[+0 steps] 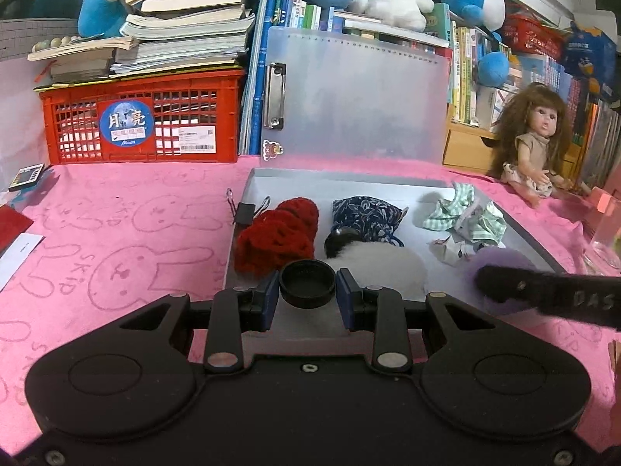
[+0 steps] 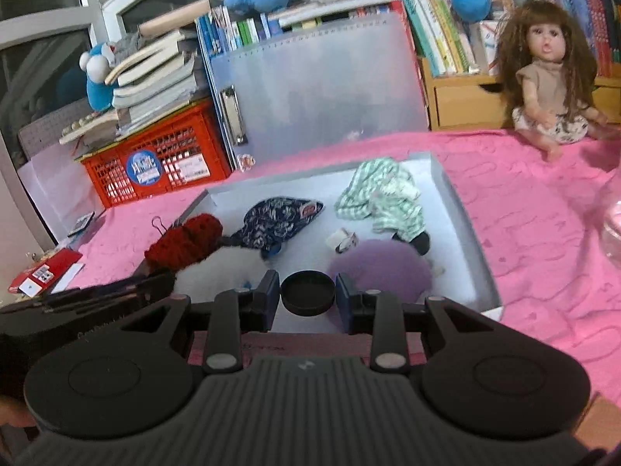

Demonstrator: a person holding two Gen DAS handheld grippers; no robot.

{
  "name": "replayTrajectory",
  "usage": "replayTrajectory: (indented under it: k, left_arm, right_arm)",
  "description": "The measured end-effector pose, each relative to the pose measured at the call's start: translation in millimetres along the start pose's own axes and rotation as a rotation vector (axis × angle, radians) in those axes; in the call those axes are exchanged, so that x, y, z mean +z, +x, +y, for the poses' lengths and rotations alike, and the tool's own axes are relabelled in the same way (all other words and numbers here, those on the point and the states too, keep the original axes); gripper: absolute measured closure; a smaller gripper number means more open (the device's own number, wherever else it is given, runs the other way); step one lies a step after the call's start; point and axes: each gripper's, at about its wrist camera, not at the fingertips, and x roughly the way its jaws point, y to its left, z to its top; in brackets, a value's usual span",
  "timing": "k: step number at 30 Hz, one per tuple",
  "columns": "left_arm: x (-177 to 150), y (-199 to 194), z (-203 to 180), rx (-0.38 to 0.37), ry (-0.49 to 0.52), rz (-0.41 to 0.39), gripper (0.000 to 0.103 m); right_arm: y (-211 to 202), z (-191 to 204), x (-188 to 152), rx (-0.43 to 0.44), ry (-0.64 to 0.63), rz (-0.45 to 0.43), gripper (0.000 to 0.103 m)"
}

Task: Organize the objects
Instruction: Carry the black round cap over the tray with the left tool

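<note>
Pinched narrow between the blue pads of the left gripper [image 1: 308,290]: a black round cup [image 1: 307,277], hollow side up, lower centre of the left view. Pinched the same way in the right gripper [image 2: 307,294]: a black round disc [image 2: 307,286], flat face up, lower centre of the right view. Probably two halves of one small tin, though not certain from here.

Directly ahead of and below both claws: the grey tray [image 1: 349,178], long axis running left to right across the frame, near edge just under the fingertips. Bare tray floor only in a narrow strip at the near edge, between the white fluff [image 1: 380,264] and the purple fluff [image 1: 500,260]. Farther back, filling the rest: red knit piece [image 1: 279,237], navy floral pouch [image 1: 365,217], green striped cloth [image 1: 465,213].

Left claw nearer the red and white side, right claw nearer the purple side; right claw's black body crossing the lower right of the left view, close beside the left one.

Judged next: short reach forward and down onto that bare strip, or a joining of the two halves first. Risk of nudging the fluff on either side.
</note>
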Motion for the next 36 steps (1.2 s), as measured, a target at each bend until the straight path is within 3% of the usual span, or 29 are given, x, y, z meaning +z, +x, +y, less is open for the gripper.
replayTrajectory:
  k: [25,29,32,36]
  left_arm:
    - [16.2,34.0,-12.8,0.006,0.042,-0.002,0.073]
    - [17.5,30.4,-12.3,-0.003,0.035,-0.006,0.071]
    - [17.9,25.7,-14.5,-0.006,0.048,-0.017,0.062]
    - [19.0,17.5,-18.8,-0.017,0.064,-0.031,0.055]
  right_arm:
    - [37.3,0.4,12.9,-0.065,-0.052,0.041,0.067]
    - [34.2,-0.5,12.8,-0.054,-0.042,0.034,0.062]
    - [28.5,0.1,13.5,-0.053,-0.046,0.016,0.048]
    - [19.2,0.3,14.8,-0.045,-0.045,-0.007,0.045]
